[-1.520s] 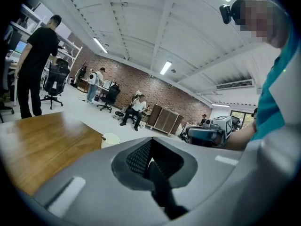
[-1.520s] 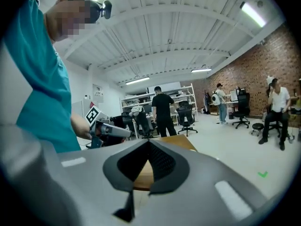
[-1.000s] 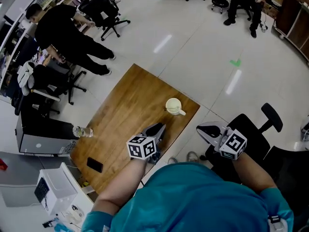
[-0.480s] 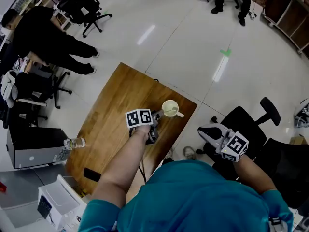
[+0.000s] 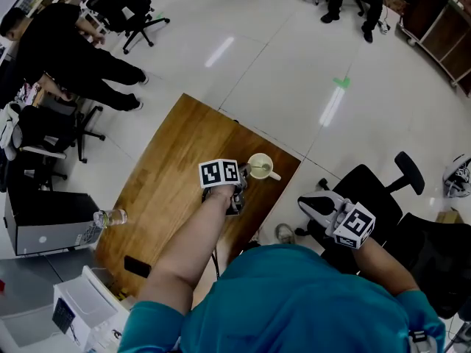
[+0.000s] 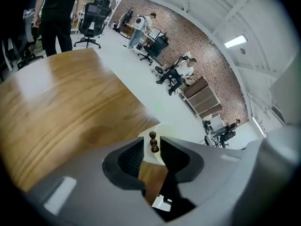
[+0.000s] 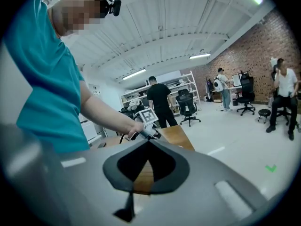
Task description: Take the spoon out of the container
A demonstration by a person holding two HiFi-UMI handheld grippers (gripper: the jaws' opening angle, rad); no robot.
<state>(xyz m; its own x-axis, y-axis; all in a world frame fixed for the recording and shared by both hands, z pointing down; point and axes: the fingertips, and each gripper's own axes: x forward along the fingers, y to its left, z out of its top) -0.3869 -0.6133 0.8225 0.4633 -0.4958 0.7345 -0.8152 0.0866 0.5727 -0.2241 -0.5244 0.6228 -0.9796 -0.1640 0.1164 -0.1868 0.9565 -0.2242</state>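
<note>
Here the left gripper (image 6: 151, 140), jaws just closing, brackets without pressing the dark beaded-handled spoon (image 6: 153, 145) in the cream round cup (image 5: 269, 157); the right gripper (image 7: 150, 143) is pressed together, empty.

The left gripper (image 6: 151, 145) is being brought over the table (image 5: 169, 175) from well short of the container (image 5: 260, 166) to just beside it, and is being tipped down toward it. Its jaws are being closed around the spoon (image 6: 153, 136) handle standing in the container.
</note>
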